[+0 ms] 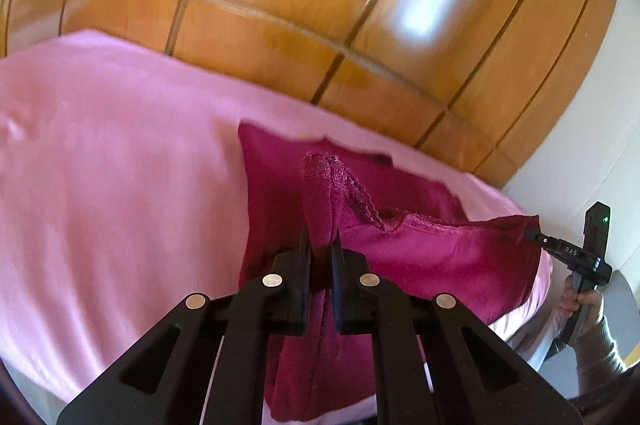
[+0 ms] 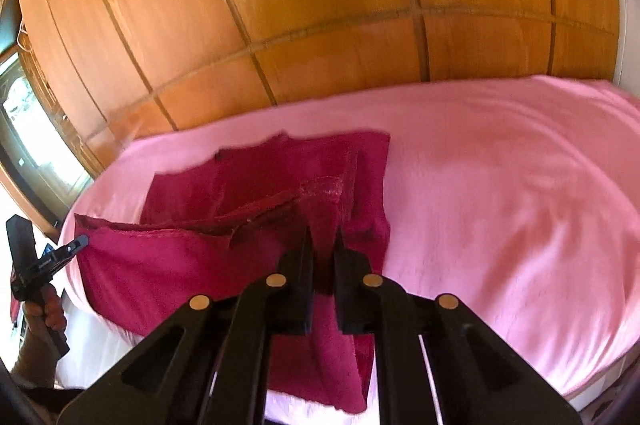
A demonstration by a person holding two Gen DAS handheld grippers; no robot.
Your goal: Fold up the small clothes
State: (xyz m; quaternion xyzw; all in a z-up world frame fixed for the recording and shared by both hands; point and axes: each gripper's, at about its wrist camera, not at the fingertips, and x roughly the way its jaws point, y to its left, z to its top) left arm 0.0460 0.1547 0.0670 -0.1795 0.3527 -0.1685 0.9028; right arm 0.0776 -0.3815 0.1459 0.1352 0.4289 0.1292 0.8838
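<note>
I see a small magenta garment (image 1: 400,193) with a stitched, lacy hem, lying on the pink sheet (image 1: 100,165) of a bed, in front of a wooden panelled wardrobe (image 1: 320,5). My left gripper (image 1: 320,245) has its fingers clamped on a raised fold of the cloth; my right gripper (image 2: 324,237) is pinched shut on another corner. The near edge hangs lifted and stretched between both grippers, running side to side.

We see bright daylight, white glare patches on the wooden wardrobe doors (image 1: 280,25), motion blur throughout, and heavy fisheye bending with dark corners.
</note>
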